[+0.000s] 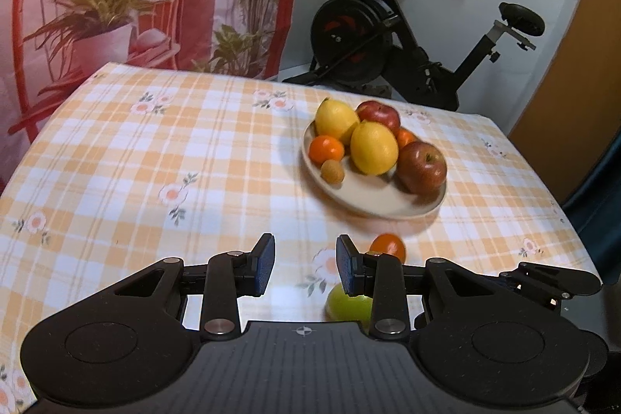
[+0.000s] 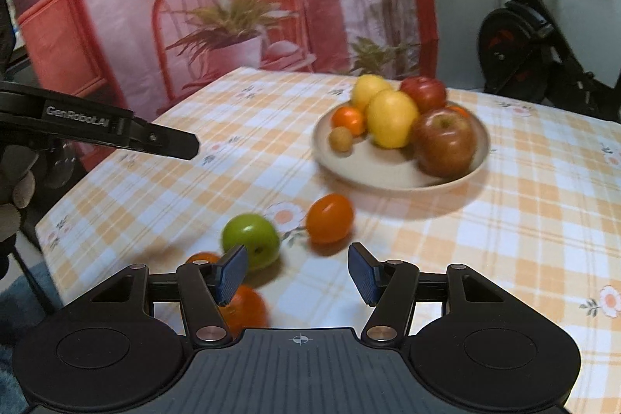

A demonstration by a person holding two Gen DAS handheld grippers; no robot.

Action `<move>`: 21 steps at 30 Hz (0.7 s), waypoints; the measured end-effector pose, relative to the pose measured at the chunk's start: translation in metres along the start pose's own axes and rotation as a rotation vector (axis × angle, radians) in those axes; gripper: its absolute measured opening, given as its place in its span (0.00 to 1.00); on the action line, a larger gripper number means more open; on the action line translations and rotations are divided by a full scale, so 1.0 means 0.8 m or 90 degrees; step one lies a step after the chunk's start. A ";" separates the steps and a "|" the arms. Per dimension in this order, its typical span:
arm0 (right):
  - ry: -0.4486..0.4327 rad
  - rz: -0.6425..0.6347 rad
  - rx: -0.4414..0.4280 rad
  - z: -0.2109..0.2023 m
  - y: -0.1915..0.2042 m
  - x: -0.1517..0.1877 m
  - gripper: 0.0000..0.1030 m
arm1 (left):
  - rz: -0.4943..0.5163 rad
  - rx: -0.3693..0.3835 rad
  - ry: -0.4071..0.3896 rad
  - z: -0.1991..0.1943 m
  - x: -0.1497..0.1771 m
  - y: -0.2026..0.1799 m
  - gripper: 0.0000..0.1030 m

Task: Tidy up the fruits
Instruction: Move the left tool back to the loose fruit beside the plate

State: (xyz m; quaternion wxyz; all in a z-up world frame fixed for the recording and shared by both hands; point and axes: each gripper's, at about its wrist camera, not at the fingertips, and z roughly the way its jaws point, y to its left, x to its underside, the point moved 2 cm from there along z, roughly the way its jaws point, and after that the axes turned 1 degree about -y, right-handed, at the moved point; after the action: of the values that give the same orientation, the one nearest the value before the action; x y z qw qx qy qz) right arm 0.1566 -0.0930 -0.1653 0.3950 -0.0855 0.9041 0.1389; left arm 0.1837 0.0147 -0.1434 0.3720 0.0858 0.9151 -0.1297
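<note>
A beige plate (image 1: pixel 388 208) holds two lemons (image 1: pixel 374 148), two red apples (image 1: pixel 421 167), tangerines (image 1: pixel 326 148) and a small tan fruit (image 1: pixel 332 172). In front of it on the checked cloth lie a loose orange fruit (image 2: pixel 330 218) and a green apple (image 2: pixel 250 233). Two more orange fruits (image 2: pixel 248 309) sit partly hidden under my right gripper's left finger. My right gripper (image 2: pixel 299 274) hovers just short of the apple and orange fruit, jaws apart and empty. My left gripper (image 1: pixel 305 266) is narrowly open over bare cloth, with the green apple (image 1: pixel 347 305) behind its right finger.
The table's near-left corner and edge (image 2: pixel 50 231) lie close to the loose fruit. A printed backdrop (image 2: pixel 194 6) hangs behind the table and an exercise bike (image 1: pixel 407 37) stands past the far edge. The left gripper's black arm (image 2: pixel 116 127) reaches in at the left of the right wrist view.
</note>
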 end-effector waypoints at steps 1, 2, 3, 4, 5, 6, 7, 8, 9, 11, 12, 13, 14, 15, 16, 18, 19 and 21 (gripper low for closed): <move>0.004 -0.007 -0.005 0.001 0.005 0.002 0.53 | -0.005 0.000 0.002 0.000 0.003 0.002 0.35; 0.008 -0.016 -0.011 0.003 0.009 0.003 0.52 | -0.011 -0.001 0.004 0.000 0.007 0.005 0.35; 0.012 -0.023 -0.016 0.004 0.013 0.003 0.51 | -0.014 -0.002 0.006 0.000 0.009 0.006 0.35; 0.017 -0.029 -0.022 0.006 0.017 0.004 0.50 | -0.016 -0.005 0.007 0.001 0.012 0.008 0.35; 0.021 -0.034 -0.027 0.007 0.019 0.005 0.50 | -0.017 -0.009 0.009 0.001 0.015 0.010 0.35; 0.025 -0.038 -0.033 0.008 0.022 0.005 0.50 | -0.019 -0.011 0.010 0.001 0.016 0.010 0.35; 0.030 -0.042 -0.039 0.010 0.024 0.006 0.49 | -0.020 -0.012 0.012 0.002 0.016 0.011 0.35; 0.036 -0.044 -0.044 0.011 0.026 0.007 0.49 | -0.022 -0.011 0.013 0.002 0.018 0.012 0.35; 0.043 -0.046 -0.049 0.013 0.028 0.009 0.48 | -0.025 -0.010 0.015 0.002 0.019 0.012 0.35; 0.059 -0.052 -0.056 0.016 0.031 0.013 0.45 | -0.029 -0.007 0.018 0.003 0.021 0.011 0.35; 0.064 -0.055 -0.058 0.017 0.033 0.015 0.44 | -0.028 -0.005 0.019 0.004 0.022 0.010 0.35; 0.069 -0.055 -0.061 0.018 0.033 0.017 0.43 | -0.025 -0.004 0.021 0.005 0.023 0.009 0.35; 0.073 -0.055 -0.064 0.019 0.034 0.018 0.42 | -0.023 -0.003 0.023 0.005 0.024 0.008 0.35; 0.076 -0.056 -0.066 0.020 0.035 0.019 0.41 | -0.022 -0.002 0.024 0.006 0.025 0.006 0.35; 0.078 -0.058 -0.067 0.021 0.036 0.020 0.41 | -0.021 -0.001 0.026 0.007 0.026 0.005 0.35; 0.083 -0.058 -0.070 0.022 0.036 0.022 0.40 | -0.020 0.000 0.029 0.008 0.028 0.005 0.35; 0.085 -0.057 -0.071 0.022 0.035 0.023 0.39 | -0.020 0.001 0.030 0.008 0.029 0.005 0.35; 0.091 -0.056 -0.072 0.025 0.035 0.025 0.37 | -0.020 0.001 0.033 0.009 0.030 0.005 0.35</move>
State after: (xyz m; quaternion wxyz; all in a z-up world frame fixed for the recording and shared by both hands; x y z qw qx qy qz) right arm 0.1493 -0.0609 -0.1876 0.3295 -0.1570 0.9162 0.1655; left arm 0.1723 0.0179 -0.1658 0.3463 0.0748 0.9254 -0.1344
